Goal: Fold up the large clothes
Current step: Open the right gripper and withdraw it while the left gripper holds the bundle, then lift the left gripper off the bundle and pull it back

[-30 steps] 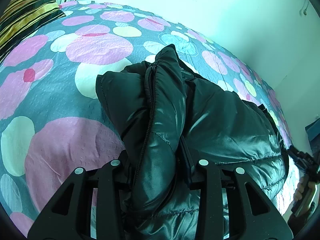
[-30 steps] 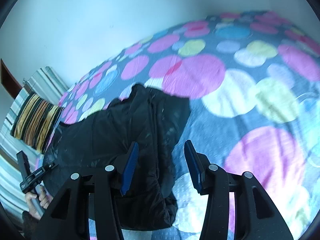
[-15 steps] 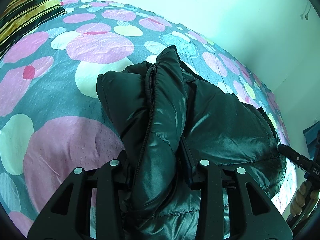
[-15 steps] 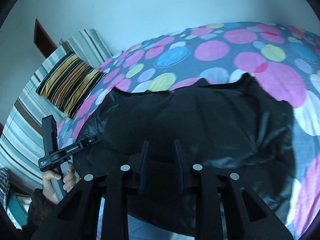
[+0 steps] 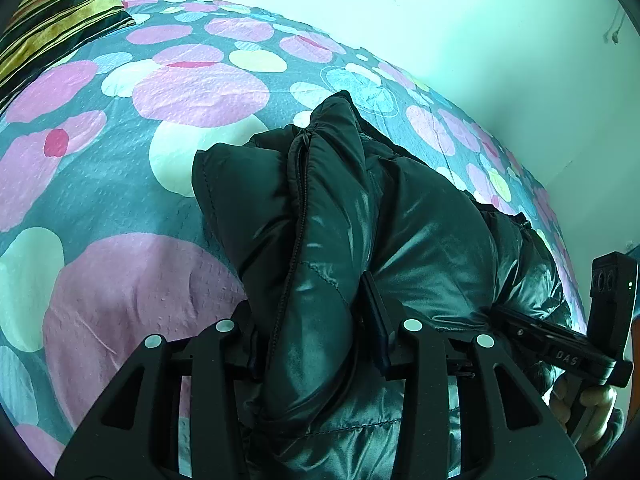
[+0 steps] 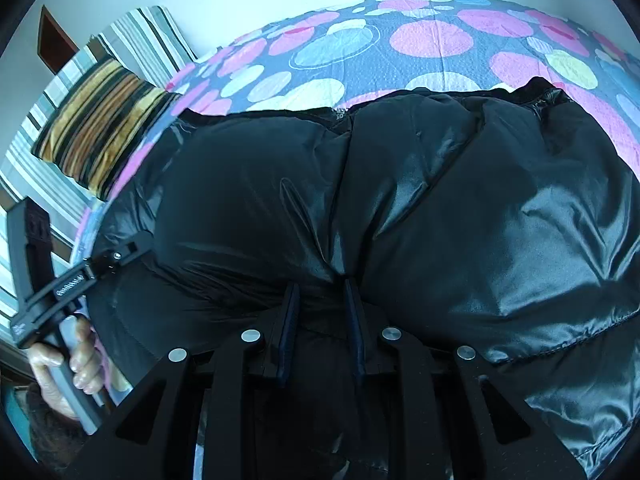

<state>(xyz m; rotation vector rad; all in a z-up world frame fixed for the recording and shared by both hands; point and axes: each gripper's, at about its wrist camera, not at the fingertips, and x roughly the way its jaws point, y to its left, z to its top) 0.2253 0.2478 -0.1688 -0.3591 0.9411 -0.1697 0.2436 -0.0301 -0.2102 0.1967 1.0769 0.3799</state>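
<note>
Lying across the spotted bedspread (image 5: 120,208) is the black puffer jacket (image 5: 432,232), bunched into thick shiny folds, with its zipper edge (image 5: 294,216) running up the near fold in the left wrist view. The left gripper (image 5: 316,344) is clamping that zippered fold: both pads are pressing into the padded fabric, which is bulging out above and below the jaws. The right gripper (image 6: 320,320) is biting into the near edge of the jacket's broad panel; its jaws have just been closing, and a pinched ridge of black fabric is sitting between the narrow-set pads, with creases radiating upward from the pinch. In the left wrist view the right gripper's body (image 5: 560,348) is showing at the jacket's right edge, held by the person's right hand (image 5: 584,404). In the right wrist view the left hand (image 6: 68,368) is gripping its handle at lower left. A striped pillow (image 6: 100,128) is resting at the head of the bed, well apart from the jacket.
</note>
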